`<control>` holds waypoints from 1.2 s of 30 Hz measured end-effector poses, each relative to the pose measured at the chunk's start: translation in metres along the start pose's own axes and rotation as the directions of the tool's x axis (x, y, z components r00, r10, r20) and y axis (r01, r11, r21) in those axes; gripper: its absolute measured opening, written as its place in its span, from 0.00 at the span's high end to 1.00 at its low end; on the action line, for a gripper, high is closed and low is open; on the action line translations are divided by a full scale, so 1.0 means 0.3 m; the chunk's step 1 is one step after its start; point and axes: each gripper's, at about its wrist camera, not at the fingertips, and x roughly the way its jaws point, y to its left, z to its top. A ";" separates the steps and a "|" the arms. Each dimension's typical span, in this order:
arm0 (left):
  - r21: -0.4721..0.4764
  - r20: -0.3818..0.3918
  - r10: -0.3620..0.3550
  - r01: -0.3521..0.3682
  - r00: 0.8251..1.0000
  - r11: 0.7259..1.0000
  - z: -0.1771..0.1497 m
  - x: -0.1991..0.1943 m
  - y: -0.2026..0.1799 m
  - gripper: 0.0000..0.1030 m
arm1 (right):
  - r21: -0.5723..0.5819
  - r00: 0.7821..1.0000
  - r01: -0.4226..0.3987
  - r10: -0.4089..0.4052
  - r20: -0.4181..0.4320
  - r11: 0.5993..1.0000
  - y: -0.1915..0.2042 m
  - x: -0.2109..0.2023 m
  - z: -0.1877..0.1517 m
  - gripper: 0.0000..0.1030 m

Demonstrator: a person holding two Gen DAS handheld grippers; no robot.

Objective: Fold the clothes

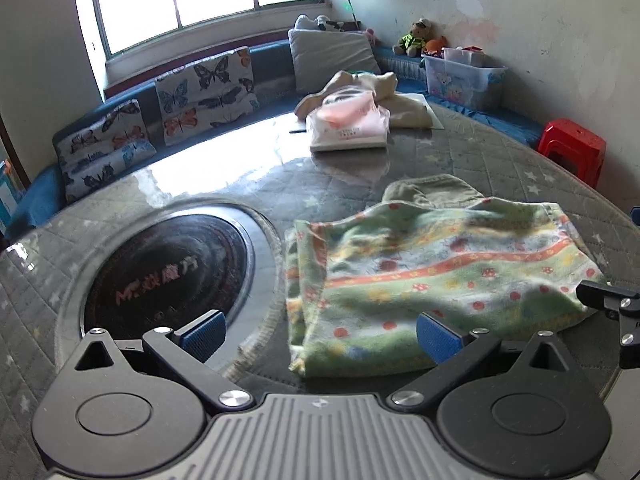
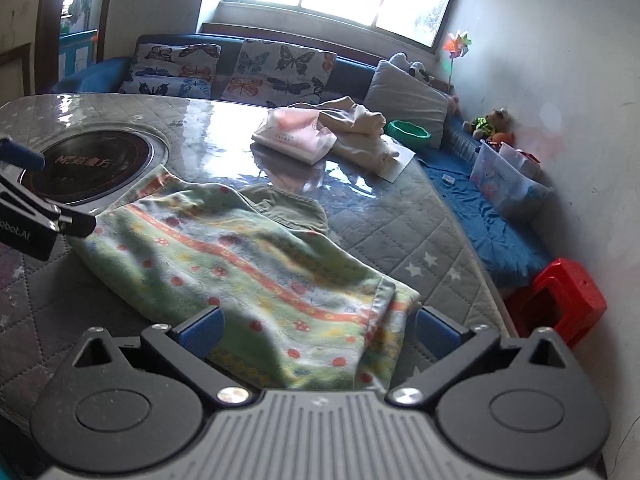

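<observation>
At the far left, the cooktop [image 1: 168,276] is sitting sunk into the table [image 1: 240,176], with nothing lying on it. Just right of it, the left gripper [image 1: 320,332] is hovering with its jaws wide apart and nothing between them; its right pad [image 1: 438,338] is hanging over the near edge of the green garment [image 1: 432,276], though whether it is touching the cloth cannot be told.

The garment is lying in the middle of the table, already doubled over on itself, with a plain olive part [image 1: 432,190] peeking out at the far side. It is looking roughly squared but rumpled, so the fold is appearing partly done: a further fold and some smoothing are probably remaining.

To the right, the right gripper [image 2: 318,330] is also standing spread wide over the garment's near right corner [image 2: 384,320], gripping nothing. Both tools seem poised for the next pinch.

Farther back, a pink folded piece [image 1: 348,126] is resting flat, seemingly finished, with a cream heap [image 1: 400,100] crumpled just behind and touching it, apparently waiting its turn. By that reading, one item is done, one is in hand, and at least one is left.
</observation>
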 end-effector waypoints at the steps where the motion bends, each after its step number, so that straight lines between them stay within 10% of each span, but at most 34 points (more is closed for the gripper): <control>1: -0.005 -0.011 -0.004 0.004 1.000 1.000 -0.006 0.010 -0.003 0.00 | 0.019 1.000 -0.004 0.004 0.001 1.000 -0.007 -0.002 -0.002 0.00; 10: 0.016 -0.016 -0.021 0.022 1.000 1.000 -0.005 0.033 -0.032 0.00 | -0.108 0.997 0.072 -0.069 0.029 0.991 -0.099 -0.103 0.097 0.00; 36: -0.043 -0.031 0.006 -0.007 0.999 0.999 -0.038 0.093 -0.021 0.00 | 0.264 0.994 -0.088 0.069 0.082 0.960 0.026 0.052 -0.095 0.00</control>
